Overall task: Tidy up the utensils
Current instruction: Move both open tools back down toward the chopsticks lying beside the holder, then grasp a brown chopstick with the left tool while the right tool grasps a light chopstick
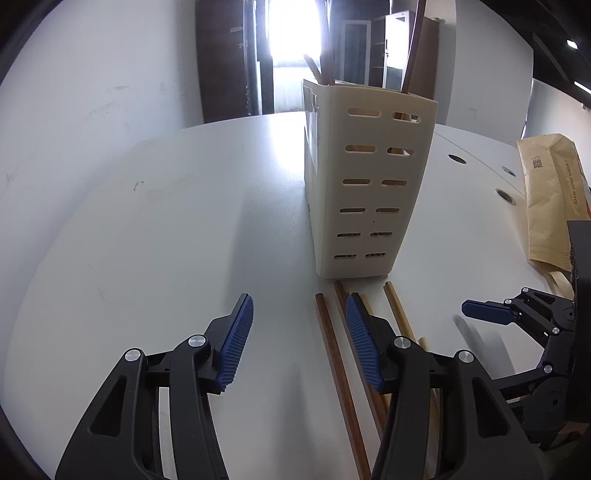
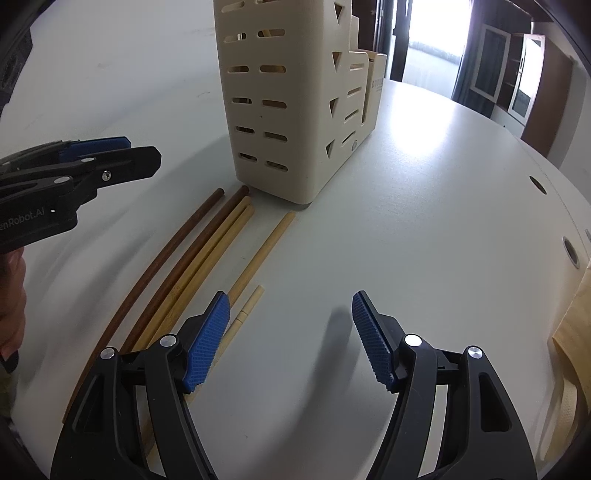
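Chopsticks (image 2: 207, 254), dark and pale, loose on white table (image 2: 424, 221), tips just before cream slotted holder (image 2: 291, 110) already housing several. Left gripper (image 1: 299, 339) spread, empty, one pad above the sticks. Right gripper (image 2: 291, 339) spread, empty, alongside. Brown paper bag (image 1: 550, 199) further right.

Am looking into what is reading as office or meeting room. Large white tabletop (image 1: 155, 236) with round cable holes (image 2: 570, 251) is filling view. Plain white walls (image 1: 92, 74) are enclosing it. Dark wood cabinets (image 1: 221, 55) and glass-door cupboards (image 2: 495, 70) are standing behind, bright window (image 1: 293, 29) is glaring, ceiling strip lights (image 1: 571, 44) are showing.
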Tool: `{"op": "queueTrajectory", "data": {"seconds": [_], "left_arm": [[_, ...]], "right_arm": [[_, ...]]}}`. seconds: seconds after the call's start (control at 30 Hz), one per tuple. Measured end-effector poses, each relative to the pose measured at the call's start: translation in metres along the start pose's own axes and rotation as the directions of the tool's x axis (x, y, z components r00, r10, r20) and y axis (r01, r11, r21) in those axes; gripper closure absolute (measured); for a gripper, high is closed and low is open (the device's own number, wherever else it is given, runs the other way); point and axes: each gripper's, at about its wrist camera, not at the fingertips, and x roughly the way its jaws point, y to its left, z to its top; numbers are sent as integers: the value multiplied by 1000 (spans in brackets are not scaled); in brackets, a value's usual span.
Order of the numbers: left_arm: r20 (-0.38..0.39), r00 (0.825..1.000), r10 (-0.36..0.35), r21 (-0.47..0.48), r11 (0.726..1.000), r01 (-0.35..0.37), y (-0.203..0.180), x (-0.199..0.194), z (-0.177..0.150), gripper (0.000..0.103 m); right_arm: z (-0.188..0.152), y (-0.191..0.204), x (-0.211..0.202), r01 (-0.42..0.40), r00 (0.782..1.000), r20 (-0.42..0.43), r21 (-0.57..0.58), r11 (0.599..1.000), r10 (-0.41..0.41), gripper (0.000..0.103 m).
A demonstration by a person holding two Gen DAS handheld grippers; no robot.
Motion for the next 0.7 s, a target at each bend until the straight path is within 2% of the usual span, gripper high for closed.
{"op": "queueTrajectory", "data": {"seconds": [0.23, 0.43, 0.5, 0.7], "left_arm": [[-27, 1000, 0, -4, 1000, 0, 3, 8, -1, 50], [-82, 997, 12, 18, 1000, -11, -1, 29, -3, 50], [-97, 995, 14, 19, 1000, -12, -1, 35, -3, 50], [-127, 992, 7, 27, 1000, -3, -6, 49, 1, 50]], "right_arm": [[-1, -3, 3, 0, 1000, -9, -5, 1000, 0, 34], [-2, -4, 2, -3, 1000, -7, -18, 1000, 3, 35], [-3, -1, 2, -11, 1000, -9, -28, 1000, 11, 47], [-9, 8, -2, -38, 999, -9, -45, 998, 38, 52]]}}
